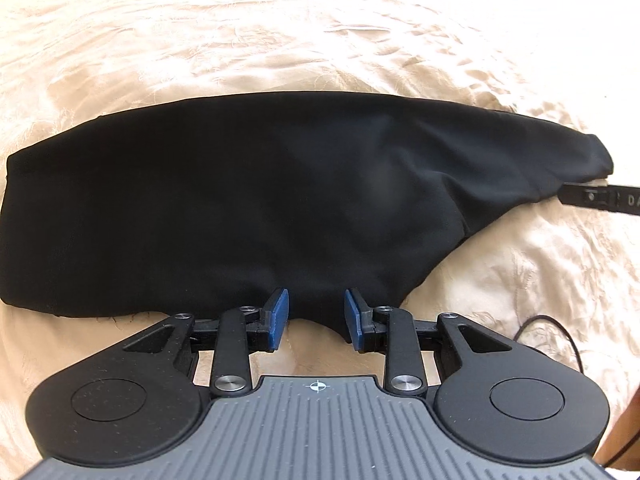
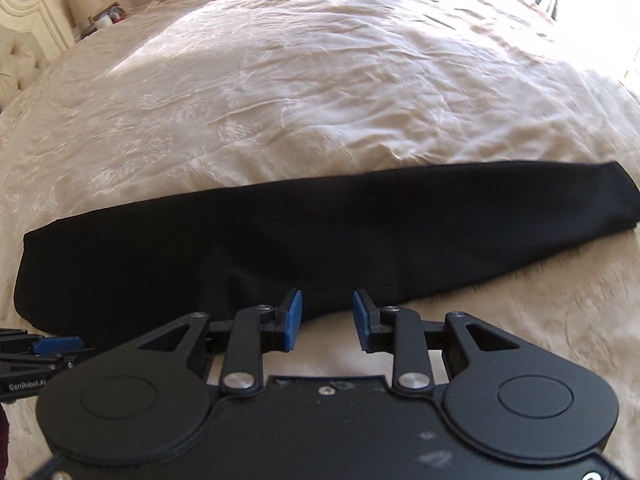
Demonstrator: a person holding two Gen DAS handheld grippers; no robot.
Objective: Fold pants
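Observation:
Black pants (image 1: 248,208) lie flat across a cream bedspread (image 1: 280,40), folded lengthwise into one long band. In the right wrist view the pants (image 2: 320,240) run from lower left to upper right. My left gripper (image 1: 316,312) is open and empty at the near edge of the wide part of the pants. My right gripper (image 2: 326,316) is open and empty at the near edge of the leg. The right gripper's body shows in the left wrist view (image 1: 600,198) beside the pants' right end. The left gripper shows in the right wrist view (image 2: 52,346) at lower left.
The embroidered bedspread (image 2: 280,80) stretches far beyond the pants. A tufted headboard (image 2: 16,60) and a nightstand with a lamp (image 2: 84,2) stand at the far left. A dark cable (image 1: 560,332) lies on the bed at the right.

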